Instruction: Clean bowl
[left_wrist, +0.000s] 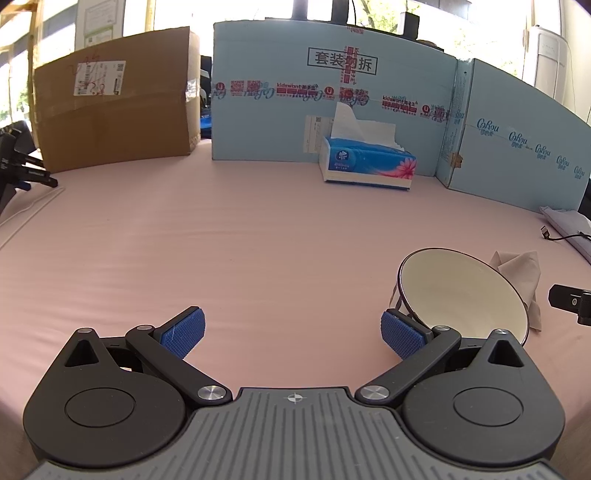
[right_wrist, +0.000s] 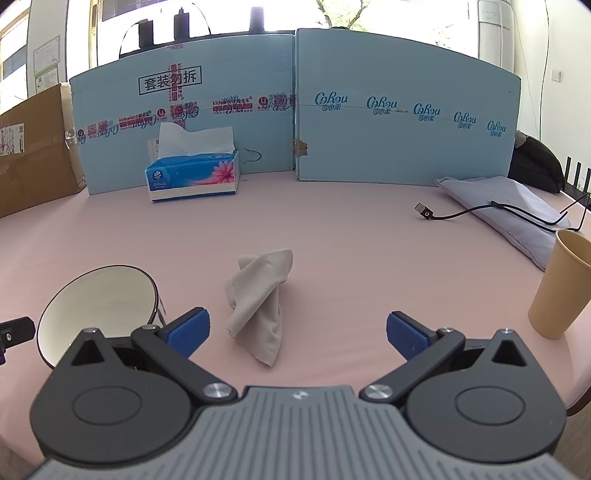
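Left wrist view first: the left gripper (left_wrist: 293, 334) has its jaws spread wide with nothing between them, just pink worktop (left_wrist: 258, 251) showing through the gap. The bowl (left_wrist: 461, 291) sits right behind the right-hand blue pad, tipped so its cream inside faces the camera; whether pad and rim actually touch, can't tell from here. The pad and arm cover the bowl's lower edge. A crumpled beige cloth (left_wrist: 521, 273) peeks out from behind the bowl, mostly hidden.

Right wrist view: the right gripper (right_wrist: 298, 334) is also wide open and empty, hovering with the cloth (right_wrist: 260, 302) lying between and just beyond its pads, not touching. The bowl (right_wrist: 99, 302) is off to the left, partly cut off by the gripper body. A paper cup (right_wrist: 557, 288) stands at the right edge, and a tissue box (right_wrist: 192, 175) sits at the back against the blue cardboard (right_wrist: 369, 129).
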